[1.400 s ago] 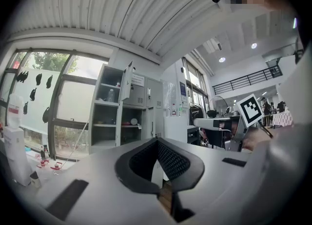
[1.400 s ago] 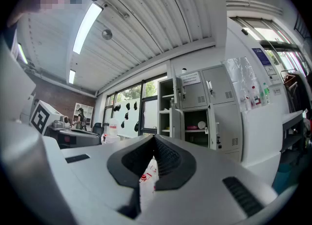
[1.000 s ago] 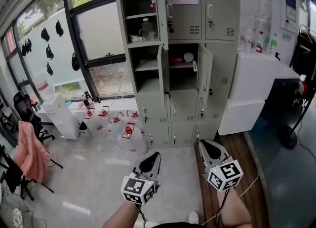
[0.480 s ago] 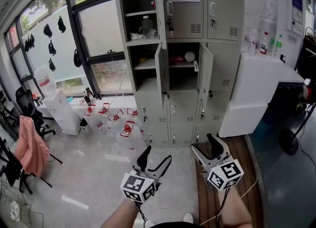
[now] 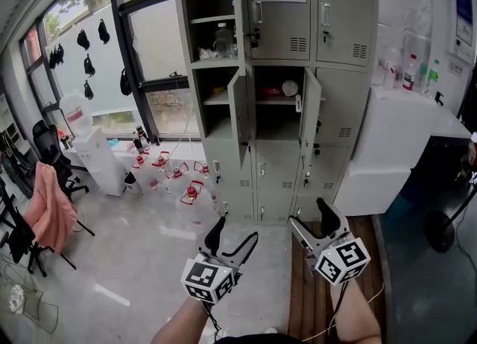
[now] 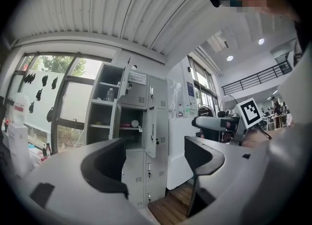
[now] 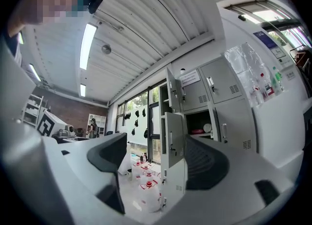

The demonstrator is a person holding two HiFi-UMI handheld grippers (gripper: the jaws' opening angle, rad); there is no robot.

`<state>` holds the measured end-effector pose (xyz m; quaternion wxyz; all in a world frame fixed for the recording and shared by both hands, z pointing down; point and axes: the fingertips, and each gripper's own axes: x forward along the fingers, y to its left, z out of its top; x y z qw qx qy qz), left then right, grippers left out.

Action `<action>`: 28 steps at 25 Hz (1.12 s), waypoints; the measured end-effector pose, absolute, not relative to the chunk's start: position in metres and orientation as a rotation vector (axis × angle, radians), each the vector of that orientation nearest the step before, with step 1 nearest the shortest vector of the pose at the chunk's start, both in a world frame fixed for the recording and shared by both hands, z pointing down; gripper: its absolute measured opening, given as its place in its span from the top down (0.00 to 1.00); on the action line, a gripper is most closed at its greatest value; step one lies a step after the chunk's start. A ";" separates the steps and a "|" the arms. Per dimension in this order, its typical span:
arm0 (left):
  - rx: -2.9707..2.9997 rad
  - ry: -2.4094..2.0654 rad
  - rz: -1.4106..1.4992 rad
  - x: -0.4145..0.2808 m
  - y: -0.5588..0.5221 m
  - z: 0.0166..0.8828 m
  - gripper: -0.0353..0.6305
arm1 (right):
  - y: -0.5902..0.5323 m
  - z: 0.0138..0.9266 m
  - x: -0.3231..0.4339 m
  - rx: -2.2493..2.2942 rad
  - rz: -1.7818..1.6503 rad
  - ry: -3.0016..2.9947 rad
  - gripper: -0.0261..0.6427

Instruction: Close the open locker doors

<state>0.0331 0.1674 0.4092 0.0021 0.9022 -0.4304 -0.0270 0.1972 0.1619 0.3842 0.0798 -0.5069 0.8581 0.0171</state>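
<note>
While doors ajar, jugs beside lockers

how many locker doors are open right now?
3. The top-left door, seen edge-on; the second-row left door; the second-row middle door. The other doors look shut, and none seems to be hidden.

Both the left gripper and right gripper just opened empty jaws.
</note>
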 end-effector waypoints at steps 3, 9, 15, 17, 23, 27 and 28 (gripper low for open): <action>2.811 -1.385 -0.091 0.045 0.160 0.409 0.38 | 0.152 0.386 0.206 -1.482 0.044 2.597 0.41; 2.790 -1.406 -0.086 0.060 0.138 0.412 0.38 | 0.128 0.390 0.217 -1.446 0.030 2.616 0.41; 2.788 -1.404 -0.083 0.062 0.109 0.415 0.38 | 0.098 0.393 0.216 -1.447 0.022 2.620 0.41; 2.790 -1.395 -0.079 0.058 0.099 0.418 0.38 | 0.088 0.394 0.212 -1.455 0.021 2.617 0.41; 2.809 -1.368 -0.106 0.031 0.054 0.422 0.38 | 0.047 0.398 0.186 -1.479 0.028 2.601 0.41; 2.825 -1.322 -0.111 0.000 0.010 0.423 0.38 | 0.006 0.397 0.156 -1.523 0.032 2.572 0.41; 2.828 -1.308 -0.106 -0.008 -0.002 0.423 0.38 | -0.005 0.396 0.148 -1.536 0.030 2.564 0.41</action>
